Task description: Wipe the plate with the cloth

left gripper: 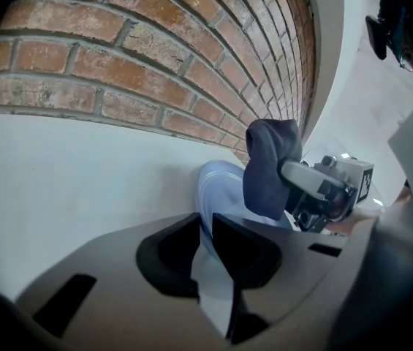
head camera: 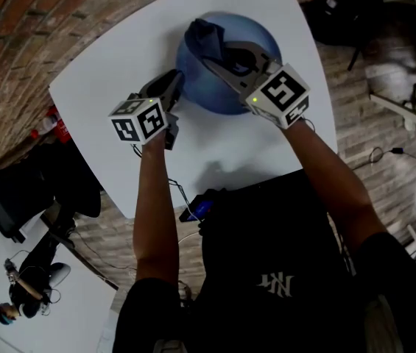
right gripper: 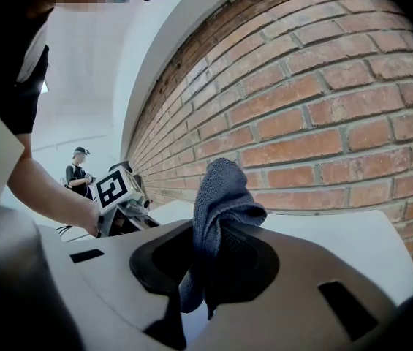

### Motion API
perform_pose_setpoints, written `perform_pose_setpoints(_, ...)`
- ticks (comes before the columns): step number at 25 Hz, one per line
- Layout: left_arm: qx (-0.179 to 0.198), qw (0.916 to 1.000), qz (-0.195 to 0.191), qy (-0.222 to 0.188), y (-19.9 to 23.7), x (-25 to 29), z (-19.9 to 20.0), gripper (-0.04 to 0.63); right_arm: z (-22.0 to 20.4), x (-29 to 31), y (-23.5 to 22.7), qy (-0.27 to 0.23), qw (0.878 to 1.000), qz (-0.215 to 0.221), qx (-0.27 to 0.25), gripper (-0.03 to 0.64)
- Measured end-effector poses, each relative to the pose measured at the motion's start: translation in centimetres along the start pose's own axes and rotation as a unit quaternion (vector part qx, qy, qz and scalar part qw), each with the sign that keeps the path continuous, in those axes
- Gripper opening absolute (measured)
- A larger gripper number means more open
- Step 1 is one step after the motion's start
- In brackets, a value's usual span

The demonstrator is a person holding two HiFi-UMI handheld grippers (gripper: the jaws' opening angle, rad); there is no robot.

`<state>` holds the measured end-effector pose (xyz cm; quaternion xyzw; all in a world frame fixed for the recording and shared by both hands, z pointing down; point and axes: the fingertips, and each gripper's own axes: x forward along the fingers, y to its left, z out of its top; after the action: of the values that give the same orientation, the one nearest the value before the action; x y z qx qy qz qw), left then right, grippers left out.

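blue-grey cloth (right gripper: 217, 196) bunched high above the right gripper (right gripper: 205, 248), with only a narrow fold pinched: likely to slip out or ride up once pressed and dragged across the plate (head camera: 219, 94). could also scrape bare jaw tips on the plate if lowered too steeply, given the short tail of fabric below. on the other side, some risk of the plate pivoting or skating over the smooth white table (head camera: 112, 79), held as it is at a single spot on its rim by the left gripper (left gripper: 206, 229); a hard sideways wipe is probably enough to twist it loose.

as to position: right jaws clenched on the cloth, one tuft standing above them and a tail hanging down between, all of it over the far left part of the plate in the head view; cannot tell whether touching the surface yet. left jaws closed on the plate's near left rim, pale edge running up between them in the left gripper view. plate on the table, the two grippers near each other across it.
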<state>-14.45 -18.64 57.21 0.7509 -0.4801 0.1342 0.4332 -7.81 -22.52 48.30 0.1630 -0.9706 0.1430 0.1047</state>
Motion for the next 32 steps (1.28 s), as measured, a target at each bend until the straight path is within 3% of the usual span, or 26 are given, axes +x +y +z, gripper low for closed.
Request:
perform_pose_setpoints(13, -0.029, 0.9996, -0.005, -0.005, 0.1, 0.0, -0.3, 0.048, -2.6, 4.3, -1.0, 0.07, 0.997, -0.029, 0.006, 0.08)
perform_pose_setpoints(21, -0.027, 0.9996, 0.001, -0.01, 0.2, 0.0, -0.2, 0.046, -5.5, 6.2, -1.1, 0.129, 0.991, -0.041, 0.006, 0.08)
perform_pose_setpoints(32, -0.016, 0.9997, 0.013, -0.012, 0.2, -0.1, 0.1, 0.044, -7.0, 6.8, -2.3, 0.181, 0.977, -0.067, -0.089, 0.08)
